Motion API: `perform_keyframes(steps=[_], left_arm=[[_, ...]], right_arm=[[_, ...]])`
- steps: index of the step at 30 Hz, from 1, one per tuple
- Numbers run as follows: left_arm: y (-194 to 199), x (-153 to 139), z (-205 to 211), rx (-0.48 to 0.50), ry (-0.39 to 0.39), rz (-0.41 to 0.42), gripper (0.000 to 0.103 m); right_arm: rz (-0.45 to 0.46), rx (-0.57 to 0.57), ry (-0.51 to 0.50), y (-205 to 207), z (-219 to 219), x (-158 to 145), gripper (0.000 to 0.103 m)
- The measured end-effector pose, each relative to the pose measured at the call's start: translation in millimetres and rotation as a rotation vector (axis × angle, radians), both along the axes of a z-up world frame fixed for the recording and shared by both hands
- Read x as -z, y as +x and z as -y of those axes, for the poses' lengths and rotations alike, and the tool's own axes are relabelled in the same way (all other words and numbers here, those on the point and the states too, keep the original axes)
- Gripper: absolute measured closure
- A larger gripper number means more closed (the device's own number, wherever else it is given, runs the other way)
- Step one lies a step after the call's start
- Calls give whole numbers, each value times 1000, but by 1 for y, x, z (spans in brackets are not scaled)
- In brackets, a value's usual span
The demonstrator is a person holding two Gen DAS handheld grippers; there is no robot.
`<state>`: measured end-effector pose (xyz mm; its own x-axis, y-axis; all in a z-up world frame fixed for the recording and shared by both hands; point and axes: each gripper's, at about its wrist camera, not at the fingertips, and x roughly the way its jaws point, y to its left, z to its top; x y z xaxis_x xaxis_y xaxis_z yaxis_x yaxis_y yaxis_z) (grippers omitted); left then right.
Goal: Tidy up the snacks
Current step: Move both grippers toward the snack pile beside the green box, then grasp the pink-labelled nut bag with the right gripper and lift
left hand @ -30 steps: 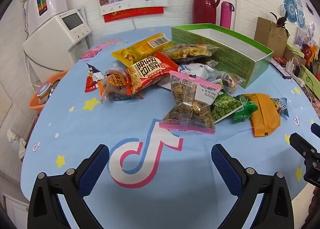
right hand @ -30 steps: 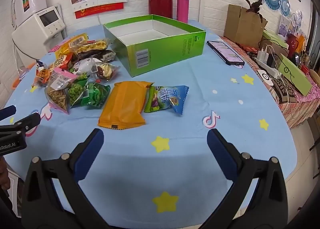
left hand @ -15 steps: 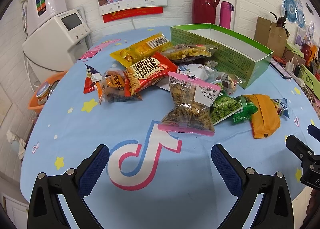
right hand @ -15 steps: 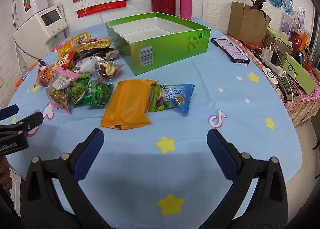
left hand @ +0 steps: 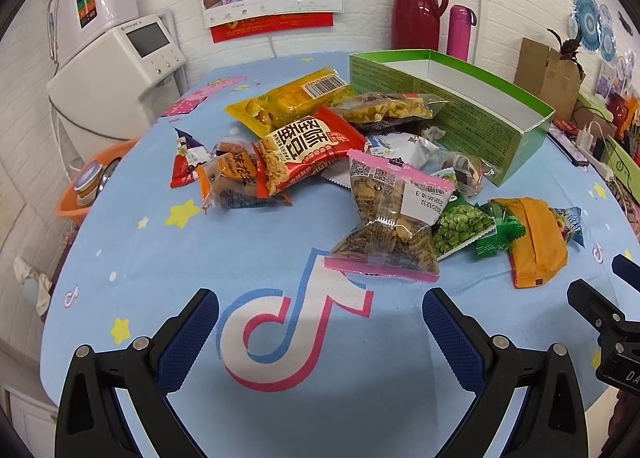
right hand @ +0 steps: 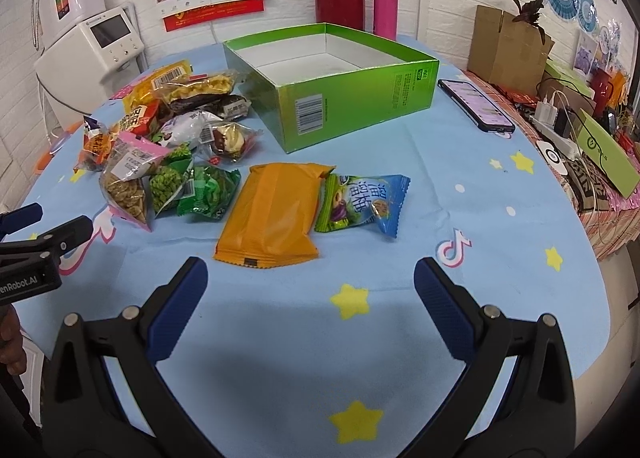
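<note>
White brick walls back a desk under a blue starred cloth. Both tongs hover above it, spread wide and empty: the left tongs just short of a pink-edged clear packet of seeds, the right tongs just short of an orange packet with a blue-green plum packet touching its right side. Beyond the right tongs stands an open, empty green box; the remaining snacks pile to its left.
</note>
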<state>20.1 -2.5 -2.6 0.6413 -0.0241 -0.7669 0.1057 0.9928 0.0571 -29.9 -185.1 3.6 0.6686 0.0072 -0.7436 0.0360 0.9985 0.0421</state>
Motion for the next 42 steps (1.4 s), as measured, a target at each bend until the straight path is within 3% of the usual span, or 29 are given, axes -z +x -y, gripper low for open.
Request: perform_keyframes(steps=[25,30,36,42], left_arm=[[21,7,-4,3,-16,-31,0],[27,10,-10,19,-72,-55,0],[30,15,-12,38,-61,-65,0],[34,14,-12,93,-125,-71,0]], right_arm=[[-32,-57,-16,28,-15,4,0],[-15,-123,57,35,-18,-1,0],[3,-247,202,51,-25,-12,0],[10,-391,266,77,-48,-22,0]])
